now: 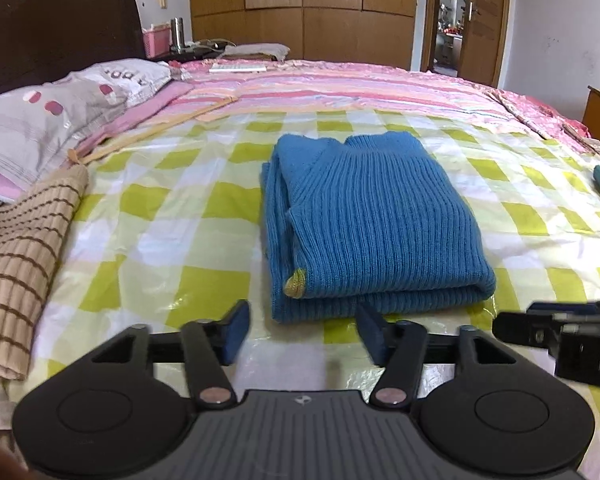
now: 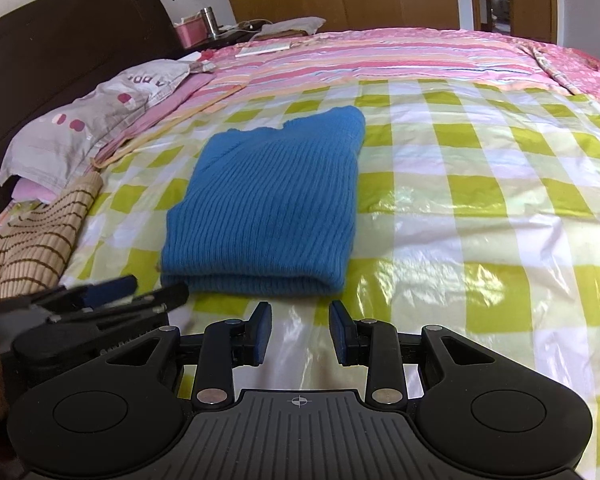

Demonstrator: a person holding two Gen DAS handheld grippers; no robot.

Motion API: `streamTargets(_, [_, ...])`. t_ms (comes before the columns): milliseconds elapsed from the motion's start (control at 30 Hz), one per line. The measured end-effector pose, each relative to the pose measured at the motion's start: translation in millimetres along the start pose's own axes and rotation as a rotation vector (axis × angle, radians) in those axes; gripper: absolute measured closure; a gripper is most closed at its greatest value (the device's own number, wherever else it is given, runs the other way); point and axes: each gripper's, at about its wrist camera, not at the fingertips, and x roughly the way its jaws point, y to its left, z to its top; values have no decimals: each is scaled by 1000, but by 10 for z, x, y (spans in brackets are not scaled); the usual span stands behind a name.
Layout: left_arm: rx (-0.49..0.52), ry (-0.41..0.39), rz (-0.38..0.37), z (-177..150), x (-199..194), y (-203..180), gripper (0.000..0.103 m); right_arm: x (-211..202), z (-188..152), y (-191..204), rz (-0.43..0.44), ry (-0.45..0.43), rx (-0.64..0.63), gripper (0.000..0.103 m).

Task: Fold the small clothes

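While both tools are hovering low over the bed, the left gripper (image 1: pixel 302 334) is pointing forward with its 2 blue-padded fingers spread wide and holding nothing, and the right gripper (image 2: pixel 300 334) is sitting level beside it, its 2 pads also parted with only bare cover showing between them. Each is appearing at the edge of the other's view, the right one blurred at the left gripper's right side. Just ahead of both sets of fingertips, not touching them, the blue sweater (image 1: pixel 374 216) is lying folded into a thick rectangle on the green-and-white checked sheet (image 2: pixel 480 208), its folded edge nearest the fingers and its collar at the far end; it is sitting slightly right of the left gripper's midline and slightly left of the right one's. Off to the left of both, a tan striped knit (image 1: pixel 20 256) is resting flat. Farther left and ahead, a grey pillow (image 1: pixel 60 112) is lying against the dark headboard (image 2: pixel 72 36). Beyond the sweater, a pink striped quilt (image 1: pixel 340 88) is stretching toward wooden wardrobes (image 1: pixel 304 4).
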Motion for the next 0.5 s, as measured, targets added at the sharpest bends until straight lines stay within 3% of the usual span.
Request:
streamTargets(200, [15,-17,3,-37,-111,-69,14,-103,-78,-22,-11,-11,29,71])
streamTargets(500, [3,9,4,-149,-229,-148,5,-199,-235,-72,-38,-12,53,71])
